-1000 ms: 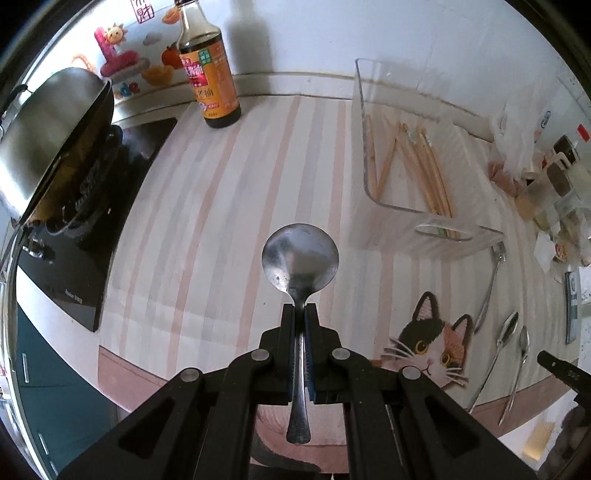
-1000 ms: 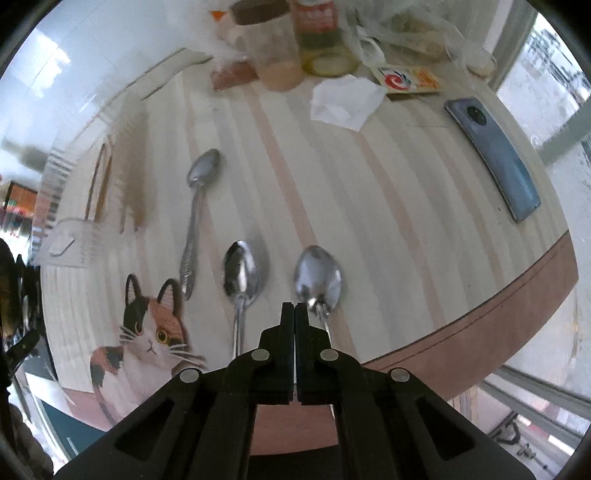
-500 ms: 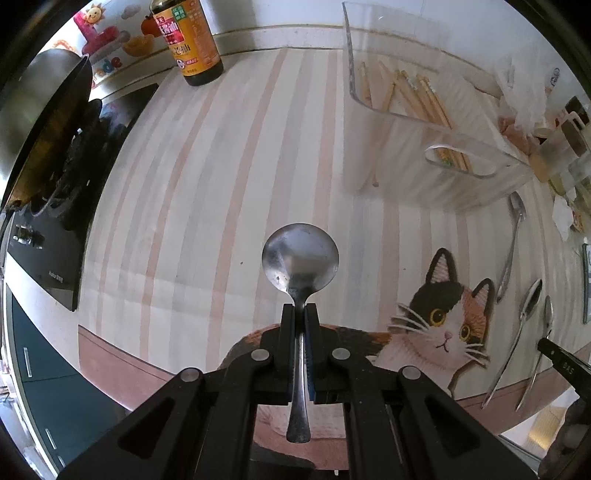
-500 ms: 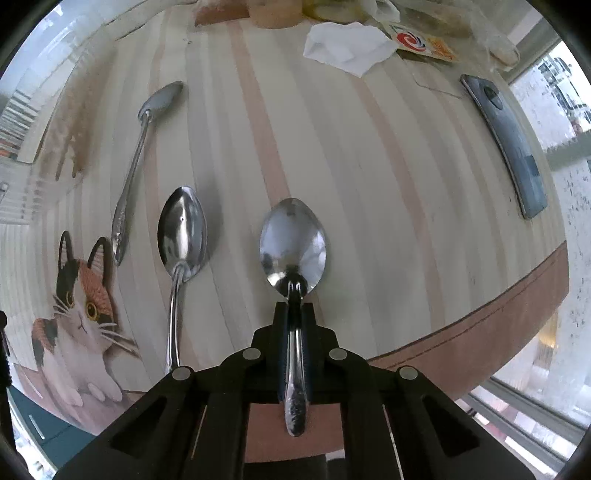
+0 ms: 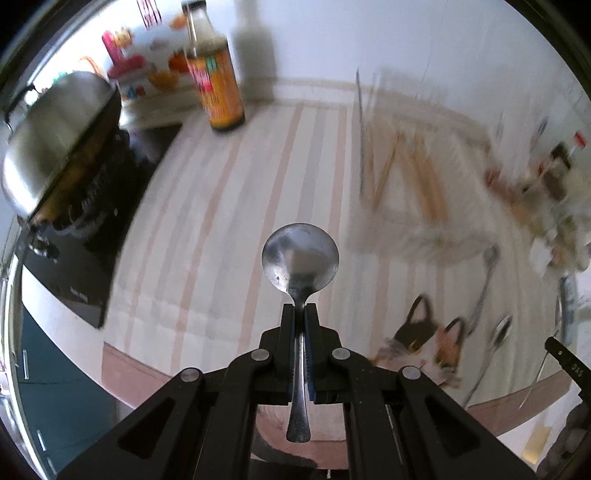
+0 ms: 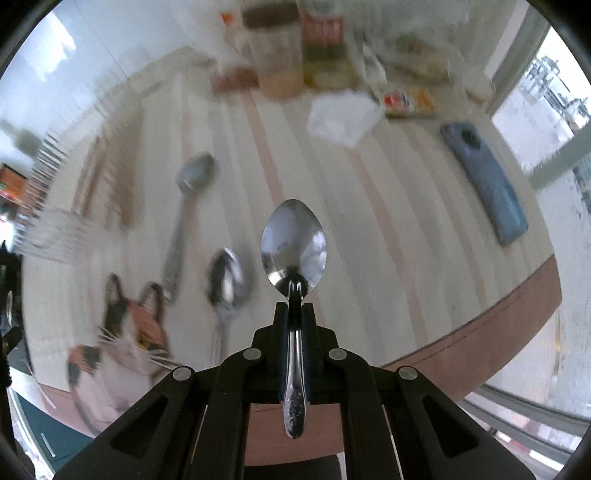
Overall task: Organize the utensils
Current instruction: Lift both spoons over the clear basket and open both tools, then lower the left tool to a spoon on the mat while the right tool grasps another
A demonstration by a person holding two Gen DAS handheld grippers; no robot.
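Striped mat [image 5: 229, 206] by a stove [image 5: 74, 236] | left gripper [image 5: 300, 310] clamps a round spoon [image 5: 300, 254] | right gripper [image 6: 294, 308] clamps an oval spoon [image 6: 293, 240] | two spoons [image 6: 226, 284] lie below

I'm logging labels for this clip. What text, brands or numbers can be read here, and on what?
Nothing reads in full; both views are motion-blurred.
Sauce bottle: orange label, print blurred.
Wall sticker: red characters, cut off and blurred.
Stove: small white brand mark, too small.
Right gripper's tip: pale marking, unreadable.
Jar and carton: labels blurred.
Packet: red logo, no legible words.
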